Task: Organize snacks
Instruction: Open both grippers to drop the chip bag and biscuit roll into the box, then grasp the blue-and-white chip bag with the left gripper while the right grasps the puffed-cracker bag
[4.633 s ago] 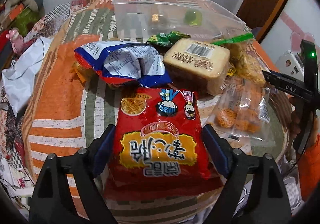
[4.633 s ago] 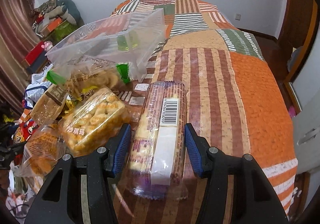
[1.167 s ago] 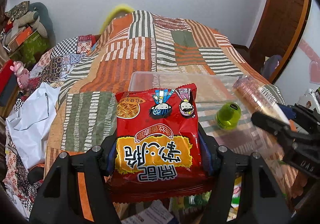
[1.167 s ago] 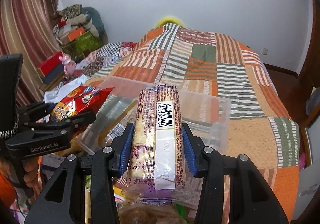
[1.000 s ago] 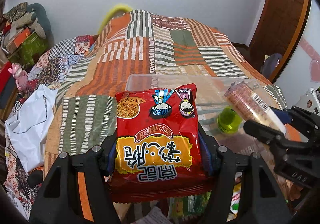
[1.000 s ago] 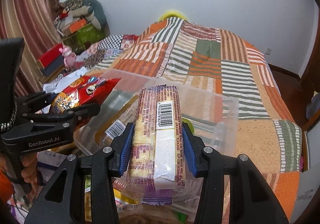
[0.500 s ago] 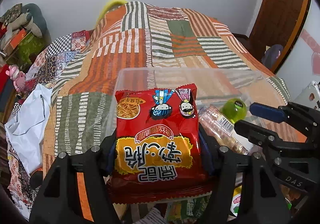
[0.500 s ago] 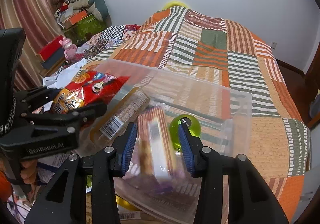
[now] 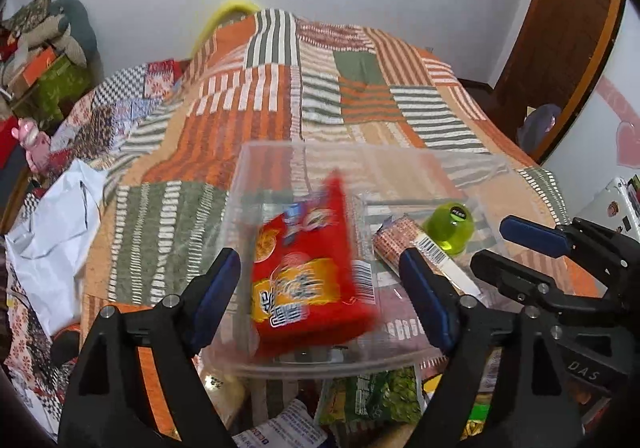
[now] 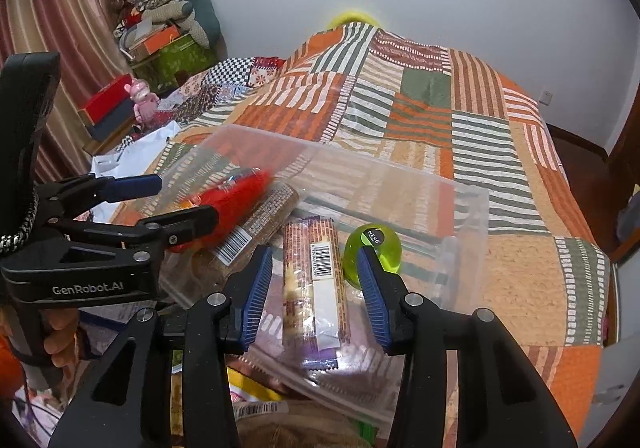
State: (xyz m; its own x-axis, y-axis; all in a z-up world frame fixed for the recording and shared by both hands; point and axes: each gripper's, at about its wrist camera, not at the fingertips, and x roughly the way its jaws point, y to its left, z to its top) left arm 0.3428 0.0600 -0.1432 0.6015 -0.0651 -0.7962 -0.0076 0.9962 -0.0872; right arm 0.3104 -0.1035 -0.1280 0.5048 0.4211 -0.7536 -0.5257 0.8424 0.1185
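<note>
Tongs first, from my left wrist: my left tongs (image 9: 320,284) are spreading, pads clear of the red noodle packet (image 9: 310,272), which sits blurred and tilted inside the clear box (image 9: 400,159) on the bed (image 9: 260,95). At three o'clock of the packet lie a cracker sleeve (image 9: 416,248) and a green jelly cup (image 9: 449,226).

From my right wrist, my right tongs (image 10: 314,288) are released, straddling the cracker sleeve (image 10: 314,280) without touching it. The jelly cup (image 10: 374,252) sits at three o'clock, the packet (image 10: 236,199) at ten.
</note>
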